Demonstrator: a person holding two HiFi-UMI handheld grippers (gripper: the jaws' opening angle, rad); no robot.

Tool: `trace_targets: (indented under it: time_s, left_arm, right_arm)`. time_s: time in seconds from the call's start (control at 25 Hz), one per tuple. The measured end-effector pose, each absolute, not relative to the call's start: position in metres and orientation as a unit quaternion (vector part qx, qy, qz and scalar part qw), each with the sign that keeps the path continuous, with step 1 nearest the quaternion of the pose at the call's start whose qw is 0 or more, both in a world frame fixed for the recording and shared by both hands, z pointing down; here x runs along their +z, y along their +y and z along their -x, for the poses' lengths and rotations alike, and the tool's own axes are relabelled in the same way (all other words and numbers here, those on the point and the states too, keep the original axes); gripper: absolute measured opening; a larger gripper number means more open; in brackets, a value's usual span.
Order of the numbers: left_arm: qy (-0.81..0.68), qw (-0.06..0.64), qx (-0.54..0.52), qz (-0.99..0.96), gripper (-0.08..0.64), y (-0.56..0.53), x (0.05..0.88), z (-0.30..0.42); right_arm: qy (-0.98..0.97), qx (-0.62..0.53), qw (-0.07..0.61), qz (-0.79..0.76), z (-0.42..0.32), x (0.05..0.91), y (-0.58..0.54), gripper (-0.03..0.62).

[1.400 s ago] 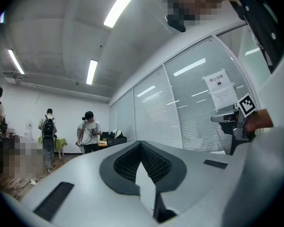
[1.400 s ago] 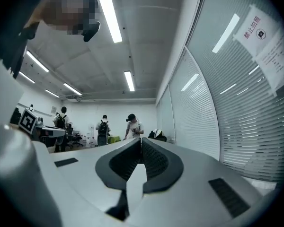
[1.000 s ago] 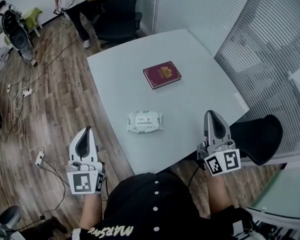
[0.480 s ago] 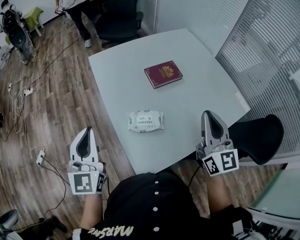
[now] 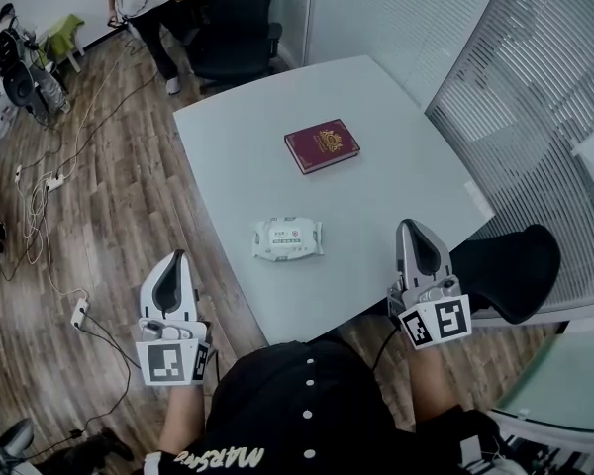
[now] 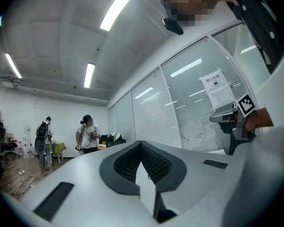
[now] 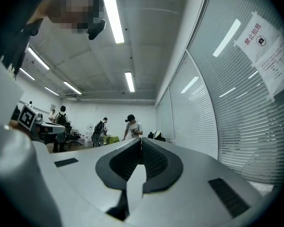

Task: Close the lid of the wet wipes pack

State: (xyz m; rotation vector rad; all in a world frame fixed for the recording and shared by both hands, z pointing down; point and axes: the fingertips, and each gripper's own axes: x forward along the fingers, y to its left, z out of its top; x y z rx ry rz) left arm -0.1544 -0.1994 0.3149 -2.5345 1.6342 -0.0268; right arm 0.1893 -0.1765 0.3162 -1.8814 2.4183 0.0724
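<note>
**Pack soft and light, jaws together**

The wet wipes pack lies flat on the white table, at 2 o'clock from the left gripper and 10 o'clock from the right gripper. Both press their jaws together on nothing. I judge the pack soft, light and a little slippery, so pushing down on its stiffer lid suits better than pinching. Only the head view shows it; both gripper views look level across the room.

R gripper nudged slightly left, twd wipes pack
</note>
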Motion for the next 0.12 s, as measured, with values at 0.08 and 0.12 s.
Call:
trace_targets:
  time_s: [0.08, 0.12]
  left_arm:
    - [0.539, 0.07, -0.009, 0.839, 0.009, -0.1993, 0.3144, 0.1542]
    - [0.538, 0.072, -0.009, 0.84, 0.009, -0.1992, 0.3145, 0.1541]
  right_arm:
    - [0.789, 0.023, 0.037, 0.613, -0.1888, 0.3167, -0.1763, 0.031]
    - [0.789, 0.023, 0.036, 0.613, -0.1885, 0.317, -0.1763, 0.031]
